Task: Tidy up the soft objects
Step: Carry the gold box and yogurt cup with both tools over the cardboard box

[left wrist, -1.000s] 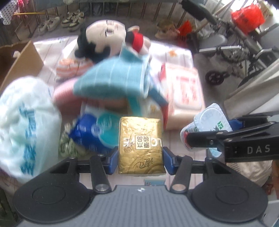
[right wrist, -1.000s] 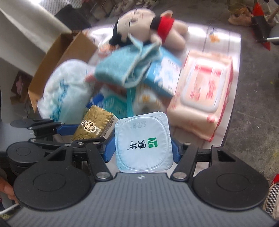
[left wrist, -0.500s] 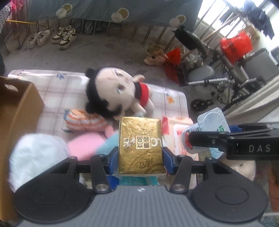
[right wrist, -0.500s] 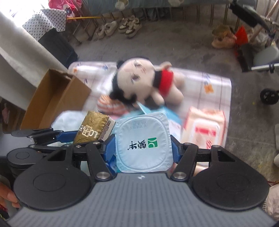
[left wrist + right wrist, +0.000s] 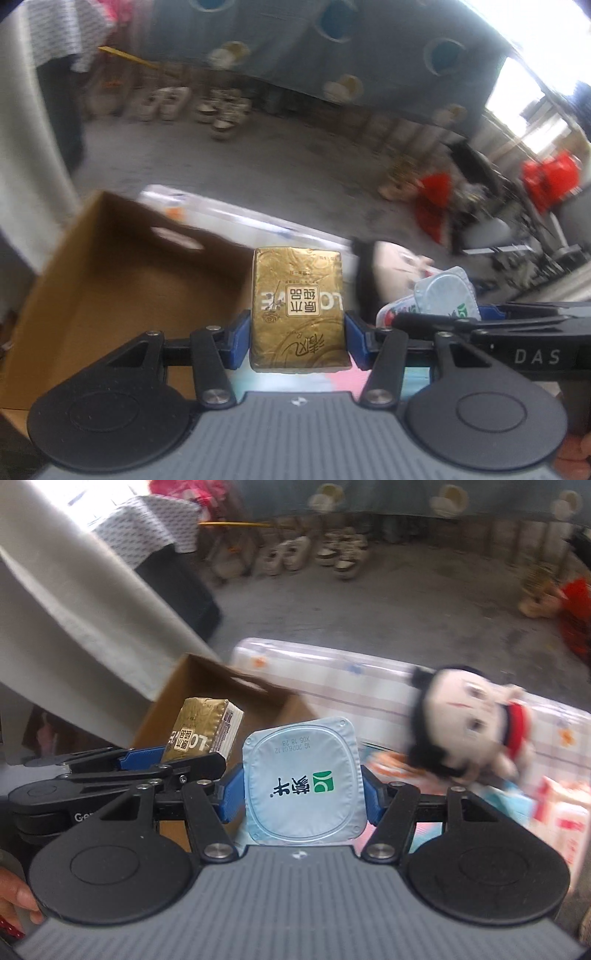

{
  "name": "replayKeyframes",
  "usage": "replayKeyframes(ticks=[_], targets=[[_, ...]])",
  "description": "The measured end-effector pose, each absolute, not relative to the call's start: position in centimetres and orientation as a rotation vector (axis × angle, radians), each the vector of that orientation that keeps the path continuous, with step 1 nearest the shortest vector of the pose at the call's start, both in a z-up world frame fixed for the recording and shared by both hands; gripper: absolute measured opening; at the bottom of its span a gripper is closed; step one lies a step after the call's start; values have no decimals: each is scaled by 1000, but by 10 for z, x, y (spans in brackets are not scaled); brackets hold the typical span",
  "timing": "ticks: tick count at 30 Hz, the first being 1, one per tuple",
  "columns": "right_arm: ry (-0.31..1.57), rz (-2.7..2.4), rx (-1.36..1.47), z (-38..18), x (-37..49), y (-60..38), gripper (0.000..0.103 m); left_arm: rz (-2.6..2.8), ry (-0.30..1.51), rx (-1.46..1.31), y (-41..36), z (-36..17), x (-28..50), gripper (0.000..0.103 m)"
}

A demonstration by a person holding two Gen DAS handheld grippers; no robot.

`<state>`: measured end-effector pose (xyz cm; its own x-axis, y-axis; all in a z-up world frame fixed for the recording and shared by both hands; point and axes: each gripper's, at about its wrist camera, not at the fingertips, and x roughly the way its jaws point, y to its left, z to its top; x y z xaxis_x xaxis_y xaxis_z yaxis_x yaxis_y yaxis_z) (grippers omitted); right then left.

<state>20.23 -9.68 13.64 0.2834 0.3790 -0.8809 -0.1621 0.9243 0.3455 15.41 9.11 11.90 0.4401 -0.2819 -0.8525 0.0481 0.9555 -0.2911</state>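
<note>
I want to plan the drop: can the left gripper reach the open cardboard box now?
Probably yes. The left gripper, shut on the gold tissue pack, is beside the cardboard box; nothing visible blocks its open top.

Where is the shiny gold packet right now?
The shiny gold tissue packet is pinched in the left tongs, held up beside the open brown cardboard box on its left.

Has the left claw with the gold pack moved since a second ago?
Yes. The left claw, shut on the gold pack, has swung left from the pile toward the cardboard box, whose open inside now lies just left of it.
</note>
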Motion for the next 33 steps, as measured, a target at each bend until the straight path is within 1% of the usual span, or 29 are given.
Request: replayKeyframes(ticks=[7, 15, 22, 33], targets=[[1278, 466, 215, 99, 239, 11, 61, -55, 1128, -220, 183, 88, 168, 54], [1329, 478, 251, 29, 273, 85, 61, -19, 1197, -77, 238, 27, 201, 54], [1371, 419, 299, -27, 305, 110, 61, -84, 1208, 28, 241, -21, 228, 54], [1411, 317, 367, -85, 335, 102, 61, -173, 1214, 227, 211, -76, 267, 54]])
